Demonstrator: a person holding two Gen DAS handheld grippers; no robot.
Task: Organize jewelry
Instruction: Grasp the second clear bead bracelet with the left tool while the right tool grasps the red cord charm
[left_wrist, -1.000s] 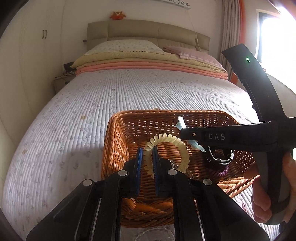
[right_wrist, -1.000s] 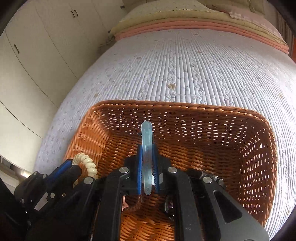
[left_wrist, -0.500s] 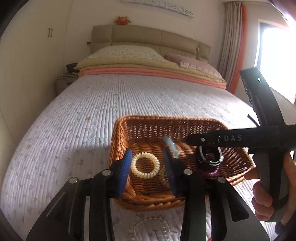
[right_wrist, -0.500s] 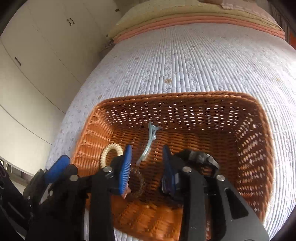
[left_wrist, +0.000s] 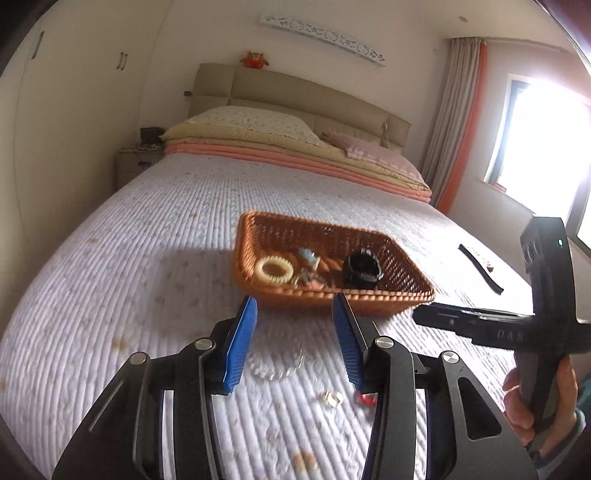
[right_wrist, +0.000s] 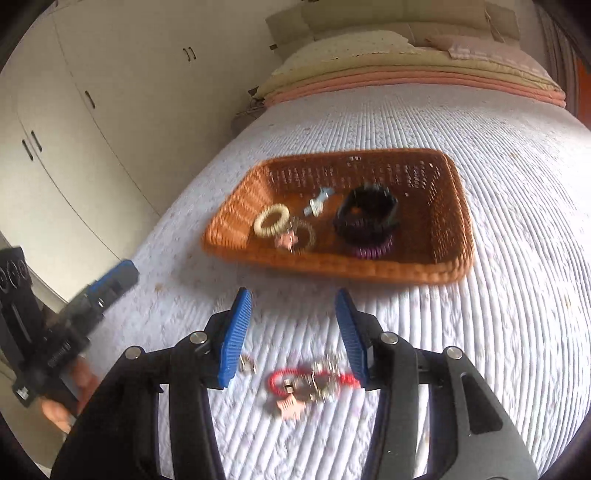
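Note:
A brown wicker basket (left_wrist: 402, 295) (right_wrist: 448, 254) sits on the bed. In it lie a cream coil hair tie (left_wrist: 274, 270) (right_wrist: 271, 220), a pale blue hair clip (left_wrist: 309, 257) (right_wrist: 318, 201), a black and purple hair tie pile (left_wrist: 361, 273) (right_wrist: 367, 219) and a pink star piece (right_wrist: 286, 242). My left gripper (left_wrist: 294, 336) is open and empty, short of the basket, above a clear bead bracelet (left_wrist: 275, 363). My right gripper (right_wrist: 293, 332) is open and empty above a red bracelet with charms (right_wrist: 314, 380) and a pink star (right_wrist: 290, 408).
The quilted white bedspread (left_wrist: 147, 258) spreads around the basket. Small earrings (left_wrist: 332, 398) (right_wrist: 247, 363) lie on it near the grippers. A black strap (left_wrist: 480, 264) lies to the right. Pillows (left_wrist: 251, 118) are at the head, wardrobes (right_wrist: 74, 110) at the left.
Both grippers opened over the basket and dropped the cream hair tie and the blue clip into it. Both have since pulled back and up, away from the basket.

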